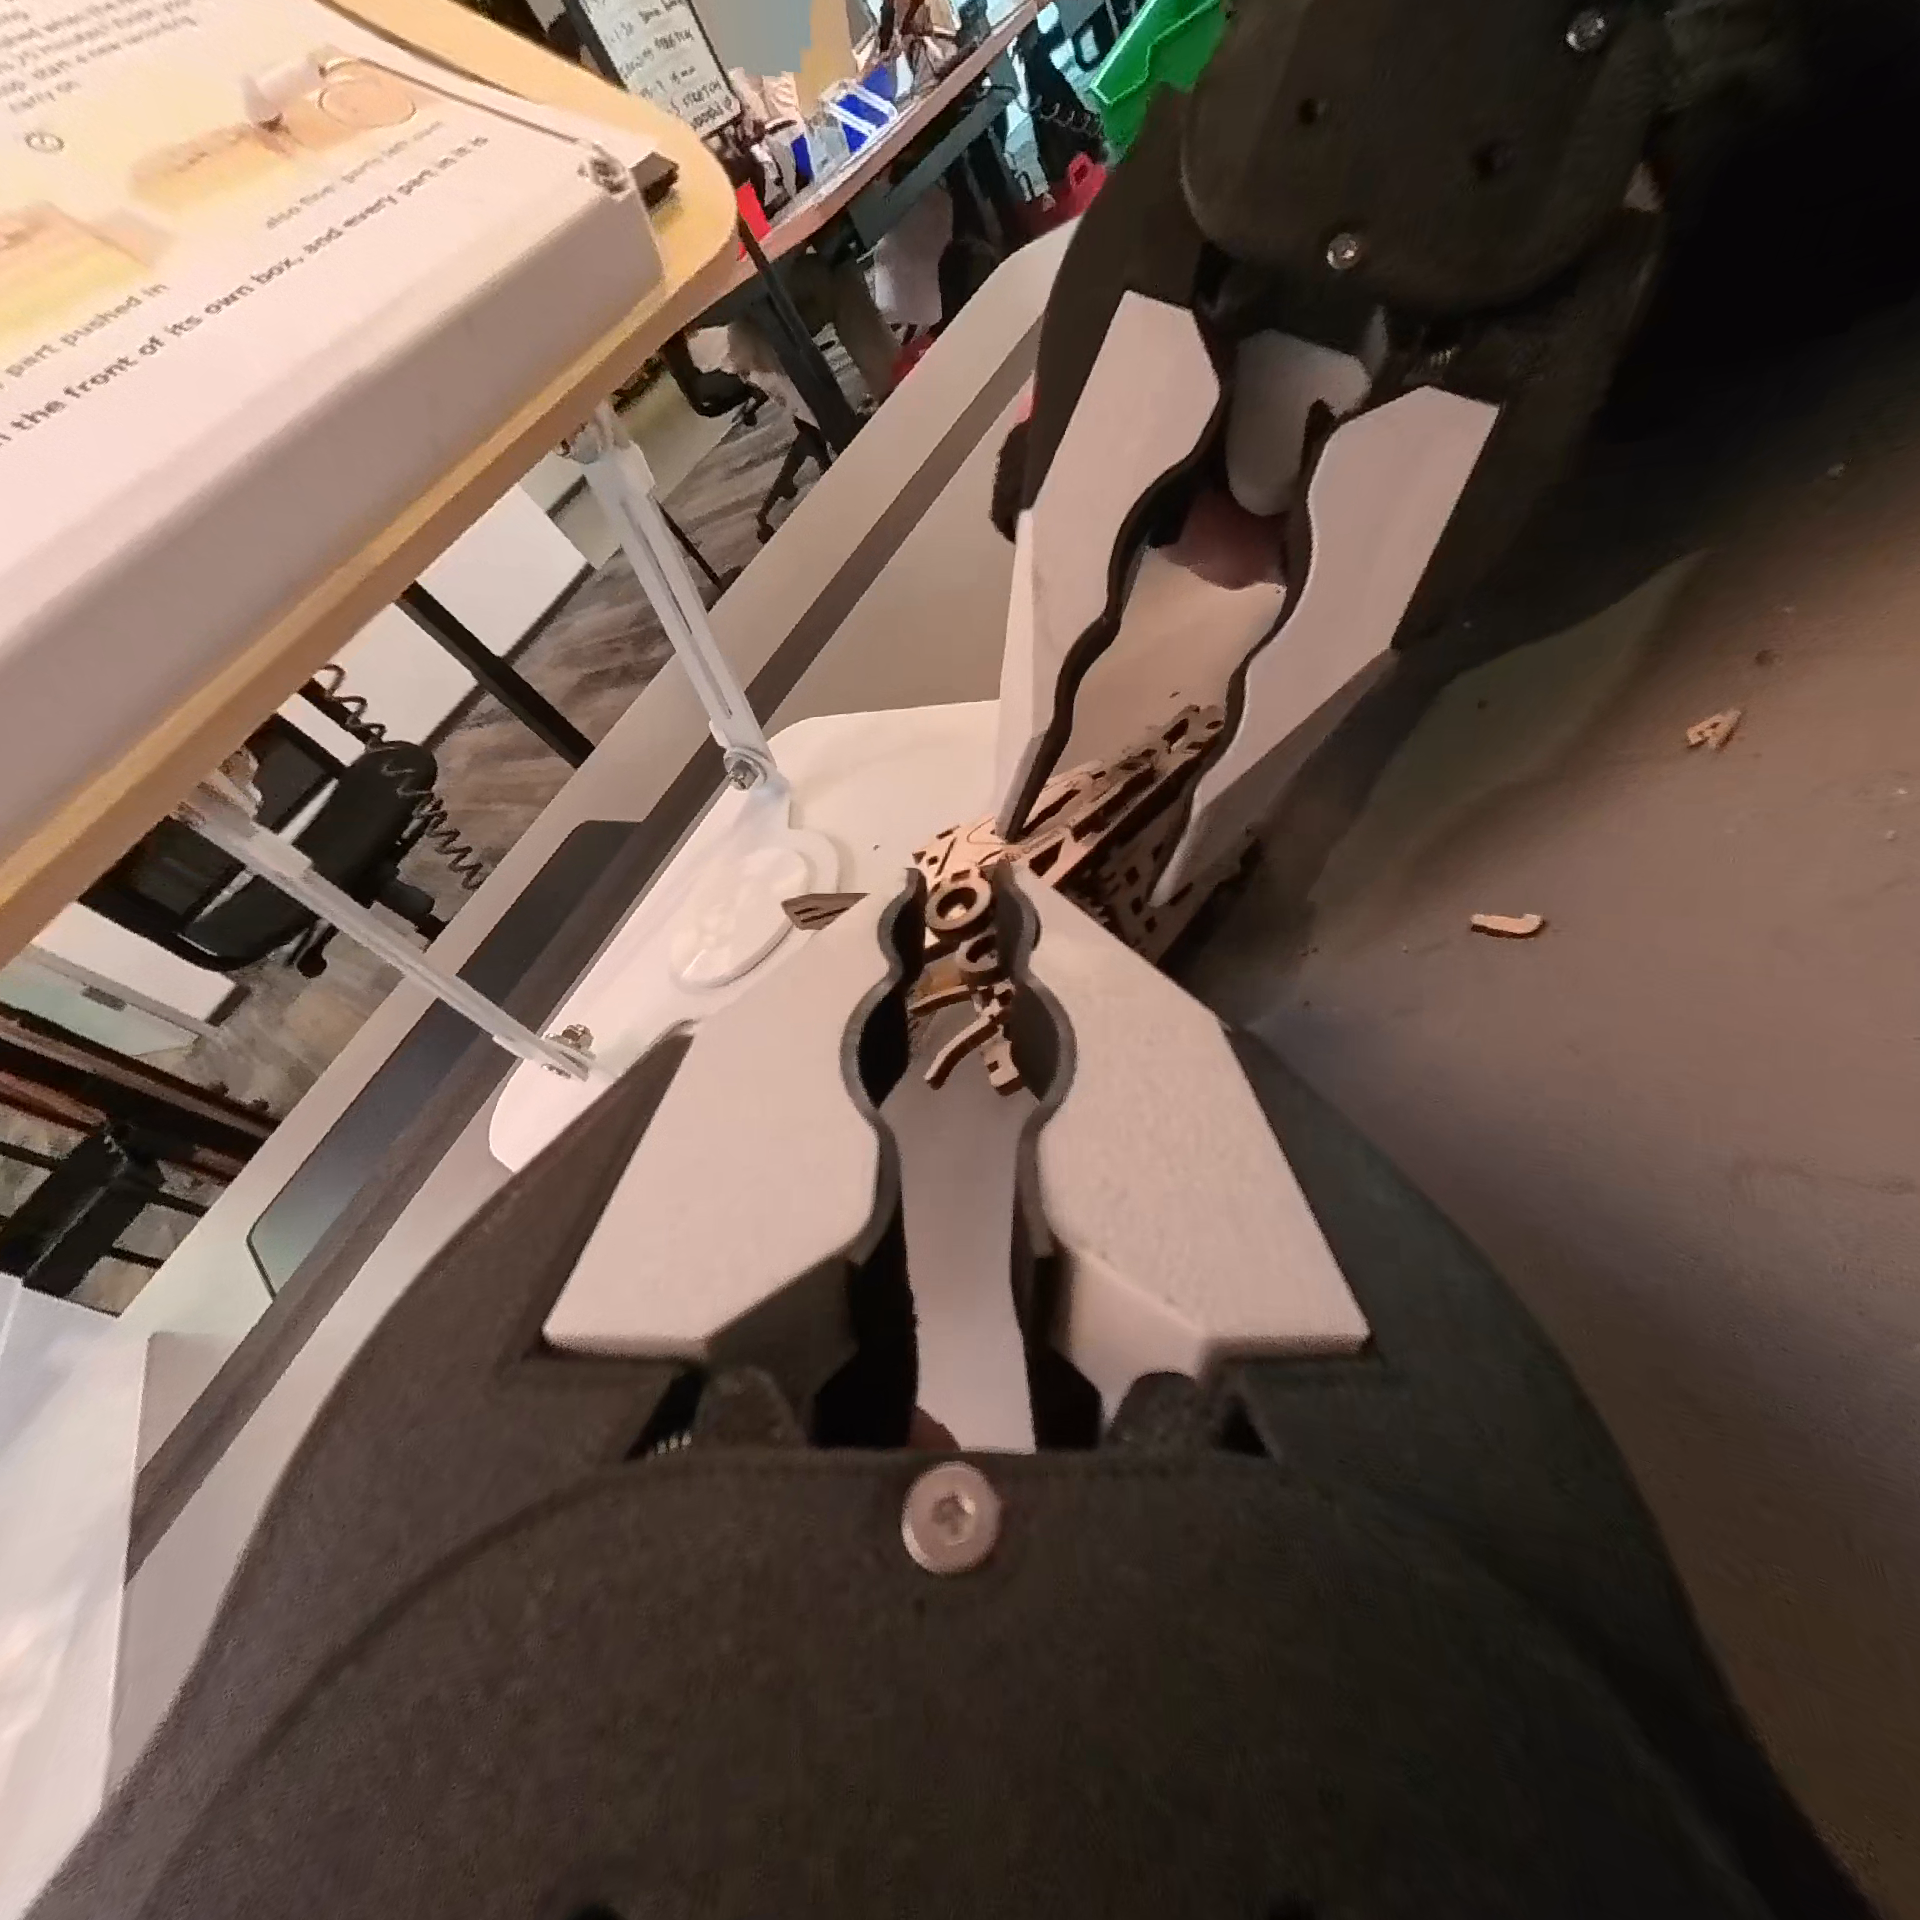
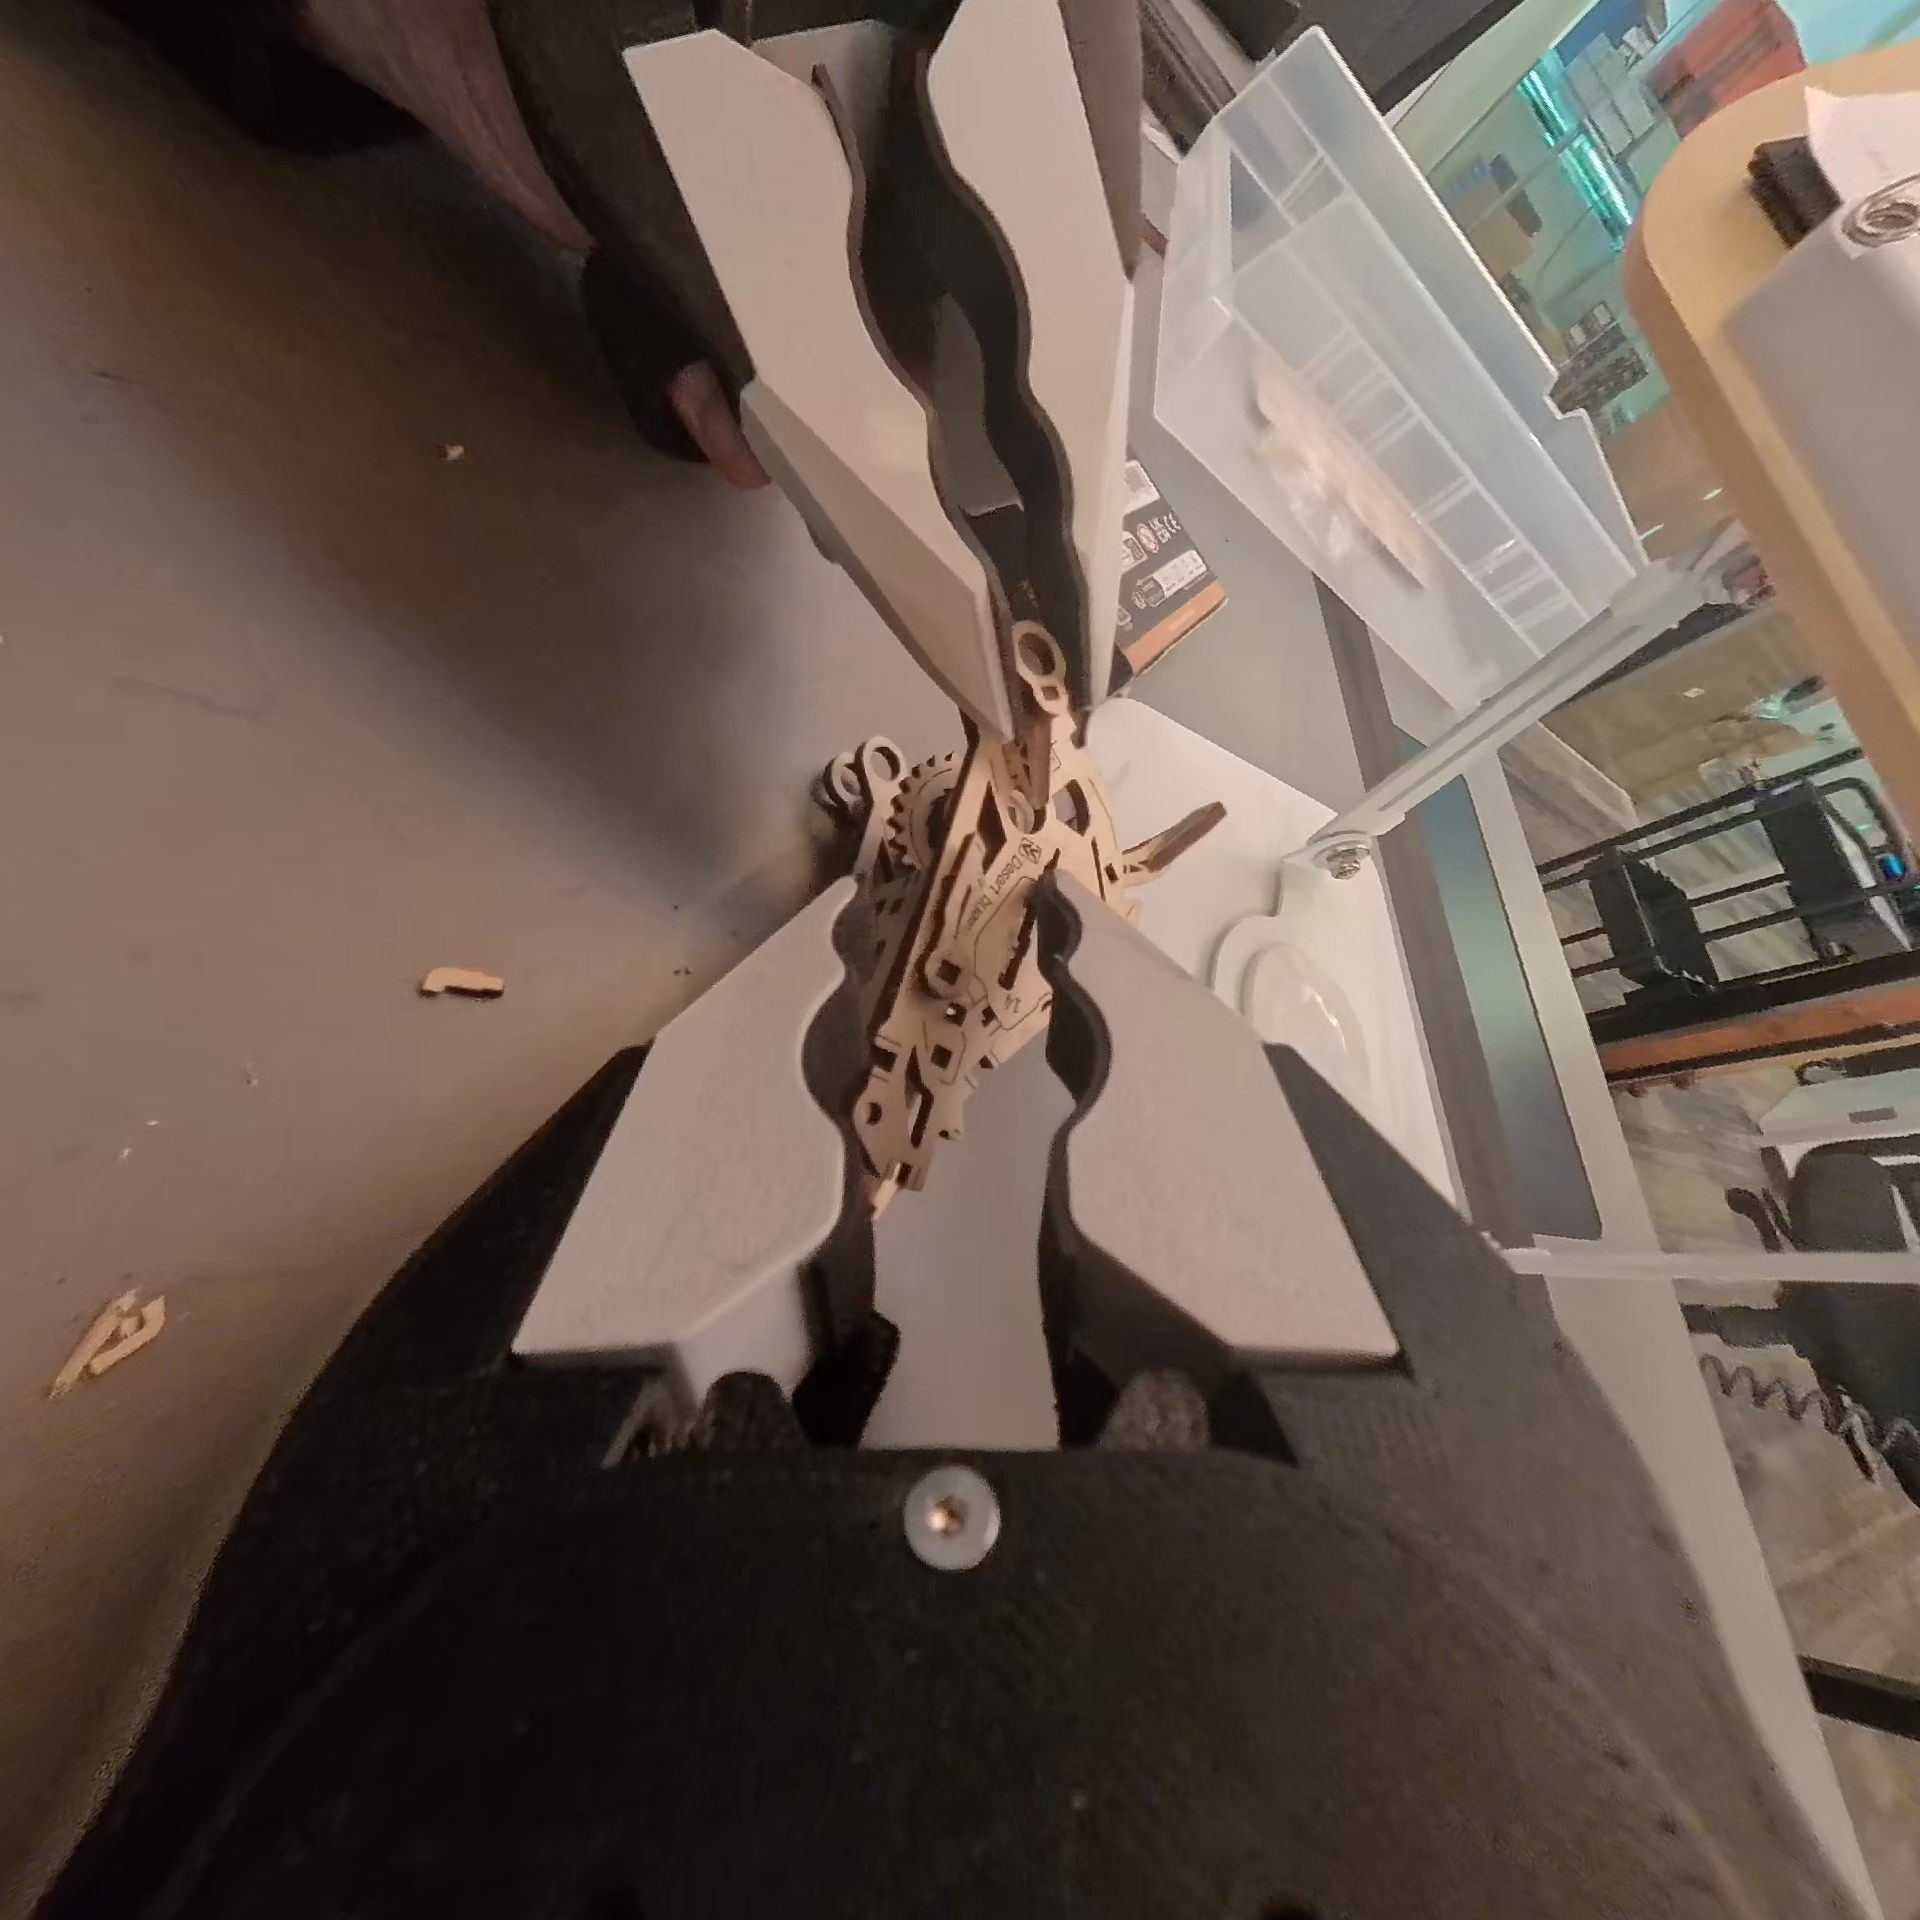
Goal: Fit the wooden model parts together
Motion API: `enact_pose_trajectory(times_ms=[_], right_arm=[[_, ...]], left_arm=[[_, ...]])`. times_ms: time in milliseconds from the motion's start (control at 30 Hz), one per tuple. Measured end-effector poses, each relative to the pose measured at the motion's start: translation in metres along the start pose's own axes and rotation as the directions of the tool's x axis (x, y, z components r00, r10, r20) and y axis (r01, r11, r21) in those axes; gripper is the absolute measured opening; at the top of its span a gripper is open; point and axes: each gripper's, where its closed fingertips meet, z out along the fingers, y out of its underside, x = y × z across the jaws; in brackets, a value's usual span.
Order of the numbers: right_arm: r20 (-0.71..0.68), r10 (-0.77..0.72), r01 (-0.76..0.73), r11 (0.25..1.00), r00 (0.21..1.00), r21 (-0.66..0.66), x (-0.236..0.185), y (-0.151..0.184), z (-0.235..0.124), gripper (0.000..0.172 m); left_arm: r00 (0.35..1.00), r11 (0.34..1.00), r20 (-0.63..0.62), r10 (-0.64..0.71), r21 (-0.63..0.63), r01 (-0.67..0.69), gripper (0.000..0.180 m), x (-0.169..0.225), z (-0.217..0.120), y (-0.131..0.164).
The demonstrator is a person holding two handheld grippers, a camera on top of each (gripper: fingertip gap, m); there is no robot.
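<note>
Wooden model body (image 2: 940,997), a flat laser-cut assembly with a gear at its left flank, is held off the grey tabletop (image 2: 312,727) with its long axis running from the near right gripper (image 2: 951,914) away toward the far left gripper (image 2: 1044,707), tilted slightly right in the right wrist view. Right gripper fingers are set at a middling width and pressed on the body's two faces. A small ringed wooden link (image 1: 971,997) is pinched between the narrowly set fingers of the left gripper (image 1: 961,914); in the left wrist view it points up-away toward the body (image 1: 1122,831), and its far end meets the body's end. Grey tabletop is scattered with wood offcuts: one scrap (image 2: 462,990) lies left of the model, another (image 2: 109,1340) nearer left. A white stand base (image 2: 1299,935) lies just right of the model, with clear struts rising to a tilted instruction board (image 1: 260,364). A loose dark wooden sliver (image 1: 821,909) is seen just beside the model over the base. A clear compartment box (image 2: 1403,416) stands far right. Beyond the table edge, an office room with chairs, desks and a green bin (image 1: 1153,73) is seen. A person's fingertip (image 2: 717,436) shows behind the far gripper.
</note>
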Motion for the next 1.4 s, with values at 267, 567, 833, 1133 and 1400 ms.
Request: enact_pose_trajectory(times_ms=[267, 567, 833, 1133, 1400], right_arm=[[0.006, -0.022, 0.022, 1.000, 1.000, 0.021, -0.002, -0.002, -0.003, 0.024], [-0.001, -0.009, 0.009, 0.999, 1.000, 0.040, -0.002, -0.006, -0.003, 0.026], [0.002, 0.023, -0.023, 0.999, 1.000, 0.045, -0.002, -0.009, -0.002, 0.019], [-0.007, 0.036, -0.035, 0.999, 0.999, 0.039, 0.000, -0.007, -0.001, 0.018], [-0.013, 0.038, -0.037, 0.999, 0.999, 0.027, -0.001, -0.008, 0.002, 0.030]], left_arm=[[1.000, 1.000, -0.003, 0.019, 0.025, -0.019, 0.010, 0.005, -0.001, -0.005], [1.000, 0.999, -0.005, 0.025, 0.025, -0.025, 0.010, 0.008, 0.000, -0.007], [1.000, 0.999, -0.009, 0.024, 0.022, -0.024, 0.011, 0.008, -0.001, -0.006], [1.000, 1.000, -0.017, 0.023, 0.021, -0.022, 0.011, 0.009, -0.002, -0.005], [1.000, 1.000, -0.018, 0.017, 0.019, -0.017, 0.011, 0.009, -0.001, -0.005]])
